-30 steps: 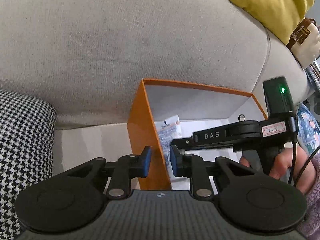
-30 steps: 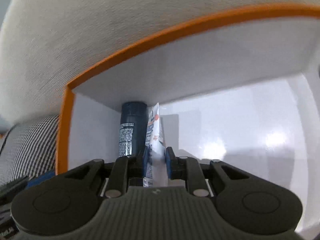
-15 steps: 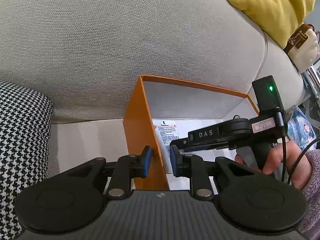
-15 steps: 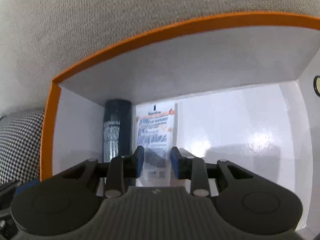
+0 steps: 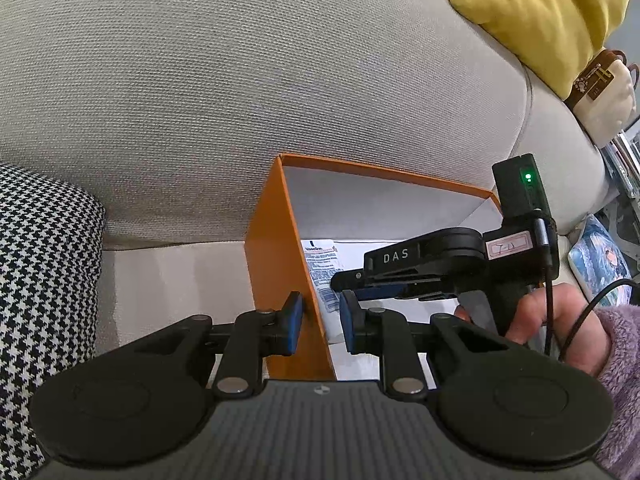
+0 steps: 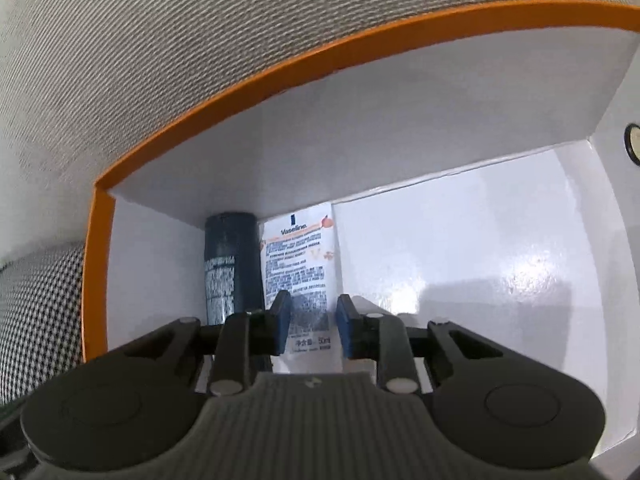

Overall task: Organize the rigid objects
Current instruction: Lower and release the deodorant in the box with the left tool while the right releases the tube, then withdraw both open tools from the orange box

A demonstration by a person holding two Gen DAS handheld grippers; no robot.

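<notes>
1. Changed since a second ago: white Vaseline tube [image 6: 298, 268] no longer pinched upright between the right gripper [image 6: 310, 326] pads; now lying flat on the box floor, label up, in the lower centre of the right wrist view.
2. Right gripper jaws parted during that second, then just closing again part-way; at present a narrow gap, tube seen below and beyond the pads, not pressed by them. Nothing gripped.
3. Left gripper [image 5: 320, 322] unchanged: jaws narrowly apart, straddling the left wall of the orange box [image 5: 276, 264] at lower centre of the left wrist view. Contact of pads with the wall: cannot tell.
4. Dark blue cylindrical container [image 6: 230, 264] lying just beside the tube on its left, against the box's left wall and far corner.
5. Box interior white, rim orange.
6. Surface: box on a pale seat, backed by a grey woven sofa cushion [image 5: 240, 100]. Houndstooth cushion [image 5: 40, 280] at left edge; yellow cushion [image 5: 536, 4] at upper right.
7. Person's hand [image 5: 560, 328] and purple fleece sleeve [image 5: 620, 360] at right edge, holding the right gripper.
</notes>
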